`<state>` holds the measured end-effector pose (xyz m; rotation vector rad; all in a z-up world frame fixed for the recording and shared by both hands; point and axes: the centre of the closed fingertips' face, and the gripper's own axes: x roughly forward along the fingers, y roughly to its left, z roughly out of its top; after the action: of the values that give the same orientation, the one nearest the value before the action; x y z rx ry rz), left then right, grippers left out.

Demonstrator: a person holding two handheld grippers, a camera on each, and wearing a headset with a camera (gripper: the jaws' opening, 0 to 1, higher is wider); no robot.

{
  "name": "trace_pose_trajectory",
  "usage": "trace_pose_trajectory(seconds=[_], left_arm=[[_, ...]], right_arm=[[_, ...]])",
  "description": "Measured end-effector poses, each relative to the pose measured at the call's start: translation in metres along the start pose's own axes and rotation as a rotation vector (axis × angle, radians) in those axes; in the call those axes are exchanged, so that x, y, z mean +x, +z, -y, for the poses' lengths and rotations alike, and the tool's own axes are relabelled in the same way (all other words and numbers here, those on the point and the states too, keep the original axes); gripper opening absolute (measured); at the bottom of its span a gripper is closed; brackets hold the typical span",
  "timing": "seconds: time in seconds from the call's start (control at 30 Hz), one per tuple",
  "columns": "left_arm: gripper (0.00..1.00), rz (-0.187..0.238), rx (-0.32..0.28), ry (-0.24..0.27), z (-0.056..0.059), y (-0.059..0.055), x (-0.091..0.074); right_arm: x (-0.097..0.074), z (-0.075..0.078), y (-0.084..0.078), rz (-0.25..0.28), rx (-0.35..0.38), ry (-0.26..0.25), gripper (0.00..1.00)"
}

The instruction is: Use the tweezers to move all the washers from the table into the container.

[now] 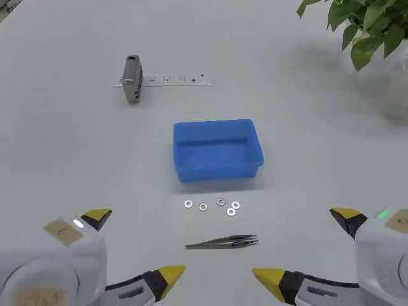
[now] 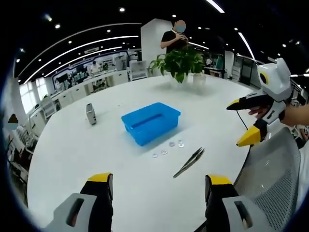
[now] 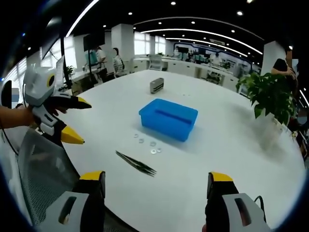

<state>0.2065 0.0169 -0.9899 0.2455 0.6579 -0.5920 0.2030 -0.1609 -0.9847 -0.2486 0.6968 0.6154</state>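
A blue container (image 1: pixel 217 150) stands open on the white table, also seen in the left gripper view (image 2: pixel 150 121) and the right gripper view (image 3: pixel 169 117). Several small metal washers (image 1: pixel 220 205) (image 2: pixel 169 147) (image 3: pixel 147 144) lie in a loose row just in front of it. Slim metal tweezers (image 1: pixel 223 241) (image 2: pixel 189 162) (image 3: pixel 136 163) lie flat on the table, nearer than the washers. My left gripper (image 1: pixel 135 247) (image 2: pixel 159 186) is open and empty at the table's near edge, left of the tweezers. My right gripper (image 1: pixel 307 247) (image 3: pixel 157 181) is open and empty to their right.
A grey metal block (image 1: pixel 132 78) stands at the back left beside a thin strip (image 1: pixel 172 81). A potted plant (image 1: pixel 363 25) sits at the far right. A mesh chair back (image 2: pixel 270 174) is near the table's edge. A person (image 2: pixel 175 36) stands beyond the table.
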Motion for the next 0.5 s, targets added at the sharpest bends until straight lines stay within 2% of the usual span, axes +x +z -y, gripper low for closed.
trace_pose_trajectory(seconds=[0.13, 0.23, 0.37, 0.5], left_arm=[[0.66, -0.036, 0.077, -0.068, 0.009, -0.006, 0.017], [0.57, -0.061, 0.104, -0.114, 0.015, -0.011, 0.028], [0.49, -0.072, 0.124, -0.193, 0.024, -0.013, 0.046], [0.43, -0.075, 0.145, -0.253, 0.031, -0.015, 0.06]], right_arm=[[0.002, 0.001, -0.003, 0.0, 0.043, 0.016, 0.84], [0.003, 0.001, -0.007, -0.005, 0.074, 0.027, 0.84], [0.001, 0.0, -0.011, -0.033, 0.06, 0.004, 0.83], [-0.003, -0.005, -0.013, -0.044, 0.046, -0.031, 0.83]])
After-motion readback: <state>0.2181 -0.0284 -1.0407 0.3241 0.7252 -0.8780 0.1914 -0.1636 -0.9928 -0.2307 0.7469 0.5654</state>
